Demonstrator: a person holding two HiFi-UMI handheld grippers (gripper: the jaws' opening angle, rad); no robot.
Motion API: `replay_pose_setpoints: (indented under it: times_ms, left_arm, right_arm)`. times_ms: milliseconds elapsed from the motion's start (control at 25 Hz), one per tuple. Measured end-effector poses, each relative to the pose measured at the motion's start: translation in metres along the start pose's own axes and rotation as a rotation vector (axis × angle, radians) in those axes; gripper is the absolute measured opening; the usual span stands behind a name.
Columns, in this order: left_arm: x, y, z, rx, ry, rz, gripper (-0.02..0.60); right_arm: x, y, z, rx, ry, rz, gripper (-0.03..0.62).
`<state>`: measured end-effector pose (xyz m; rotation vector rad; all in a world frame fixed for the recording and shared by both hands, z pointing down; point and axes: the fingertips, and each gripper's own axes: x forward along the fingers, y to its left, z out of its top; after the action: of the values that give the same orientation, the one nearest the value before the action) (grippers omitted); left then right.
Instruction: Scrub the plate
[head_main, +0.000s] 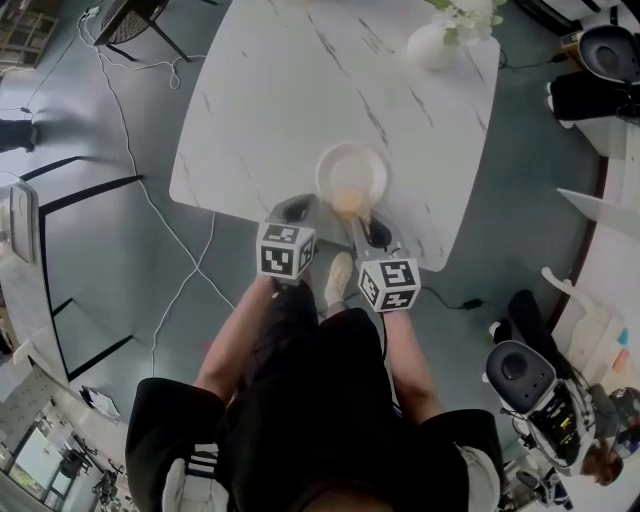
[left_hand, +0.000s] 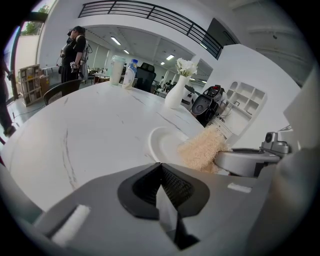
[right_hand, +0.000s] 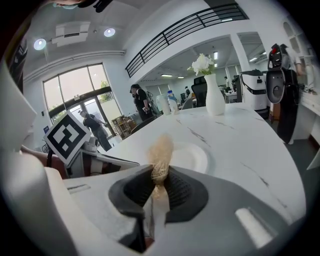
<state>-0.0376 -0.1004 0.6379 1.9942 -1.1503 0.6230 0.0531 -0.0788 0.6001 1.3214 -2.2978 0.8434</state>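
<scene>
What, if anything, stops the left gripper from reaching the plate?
Probably nothing, so yes: the plate lies just ahead of the left gripper, with bare table between. Its jaws are shut; the right gripper holds the scrubber.

Bright even ceiling light, soft shadows, fisheye-warped dark corners, blurred near edges
</scene>
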Motion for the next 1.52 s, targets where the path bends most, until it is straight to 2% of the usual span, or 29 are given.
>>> replay_pose_setpoints:
  times_ms: [480, 1280, 1520]
  left_arm:
    - [0.010, -0.006, -0.001, 0.012, 0.016, -0.013, 0.006]
    - [0.015, -0.011, -0.004, 0.021, 0.028, -0.013, 0.006]
    - [0.015, -0.013, -0.004, 0.025, 0.028, -0.009, 0.006]
  right_arm:
    - [0.001, -0.007, 0.001, 0.016, -0.002, -0.009, 0.055]
    - [-0.022, -0.060, 0.005, 0.058, -0.032, -0.123, 0.055]
    - [-0.024, -0.062, 0.005, 0.059, -0.037, -0.122, 0.055]
